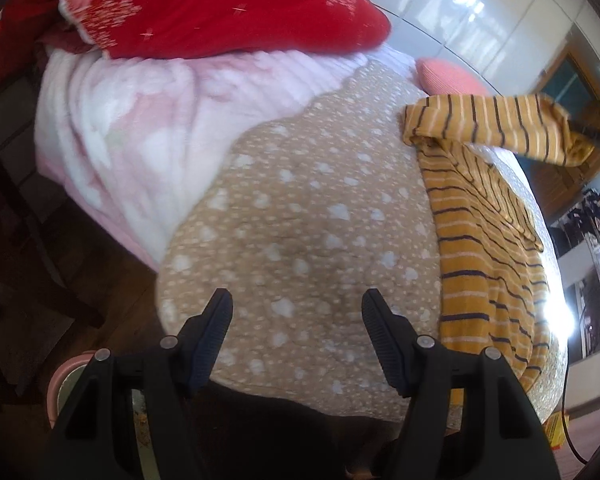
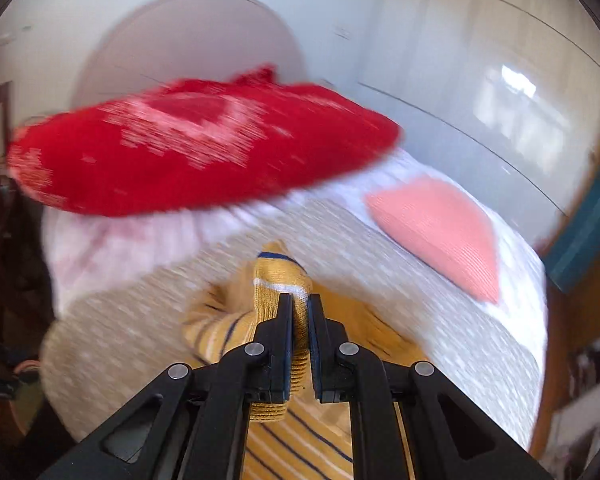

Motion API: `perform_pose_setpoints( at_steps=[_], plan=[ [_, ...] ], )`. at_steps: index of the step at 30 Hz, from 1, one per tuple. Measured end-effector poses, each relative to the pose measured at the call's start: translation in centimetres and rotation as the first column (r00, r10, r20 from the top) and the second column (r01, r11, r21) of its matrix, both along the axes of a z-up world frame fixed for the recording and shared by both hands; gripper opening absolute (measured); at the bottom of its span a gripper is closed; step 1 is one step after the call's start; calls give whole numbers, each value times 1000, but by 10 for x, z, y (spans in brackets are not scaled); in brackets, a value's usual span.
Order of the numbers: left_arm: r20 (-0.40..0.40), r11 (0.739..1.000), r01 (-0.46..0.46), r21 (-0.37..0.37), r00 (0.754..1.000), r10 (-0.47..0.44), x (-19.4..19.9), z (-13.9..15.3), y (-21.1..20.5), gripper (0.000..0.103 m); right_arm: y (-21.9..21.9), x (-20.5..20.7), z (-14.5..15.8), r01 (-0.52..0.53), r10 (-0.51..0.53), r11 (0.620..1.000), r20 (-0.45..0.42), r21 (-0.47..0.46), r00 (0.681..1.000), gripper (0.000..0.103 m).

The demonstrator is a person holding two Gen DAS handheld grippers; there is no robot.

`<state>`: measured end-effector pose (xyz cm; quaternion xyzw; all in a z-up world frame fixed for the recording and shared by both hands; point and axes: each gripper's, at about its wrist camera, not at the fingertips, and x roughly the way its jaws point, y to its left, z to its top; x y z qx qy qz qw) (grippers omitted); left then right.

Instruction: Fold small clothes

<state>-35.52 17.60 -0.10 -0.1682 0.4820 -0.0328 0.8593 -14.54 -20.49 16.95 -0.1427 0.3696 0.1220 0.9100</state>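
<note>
Shirt [image 1: 484, 240] lies on the bed [image 1: 300, 220]. We pinch its sleeve [image 2: 278, 280] in the closed right hand-held gripper [image 2: 299, 300] and lift it to fold it over. Our left hand-held gripper [image 1: 296, 304] waits open, holding nothing.

We are in a home bedroom: a bed [image 1: 300, 208] under a spotted tan blanket [image 1: 284, 240], a fluffy pink blanket [image 1: 112, 128] at its left, a red pillow [image 1: 220, 4] and a pink cushion [image 2: 440, 232] at the far end, white walls [image 2: 480, 40] behind.
</note>
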Motion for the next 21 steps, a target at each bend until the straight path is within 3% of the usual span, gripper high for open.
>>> perform_pose_setpoints(
  at_steps=[3,5,7,8,10,11,13,17,21],
  plan=[
    [-5,998,50,25,999,-50,11,1,-26,66,-75,17,-47,186,-185,983,-104,-5,977,9],
    [-9,996,83,43,997,-82,19,2,-42,66,-119,26,-86,305,-298,952,-210,5,931,13],
    [-5,992,111,59,994,-111,25,4,-55,66,-157,22,-111,432,-416,902,-239,14,877,21],
    [-3,990,124,67,992,-125,29,5,-60,66,-174,15,-117,480,-451,875,-246,67,858,23],
    [-10,985,154,77,988,-154,35,4,-73,67,-201,-6,-121,541,-484,814,-270,210,832,39],
    [-16,983,166,75,986,-165,37,2,-78,68,-209,-17,-122,555,-488,788,-279,267,827,42],
    [-39,979,195,59,980,-193,44,-3,-89,68,-215,-36,-124,545,-468,768,-286,336,836,44],
    [-68,972,234,35,970,-232,50,-11,-110,68,-199,-59,-122,466,-403,798,-236,382,884,44],
    [-55,966,255,35,966,-253,48,-7,-127,68,-173,-49,-121,339,-270,813,-209,473,940,44]
  ],
)
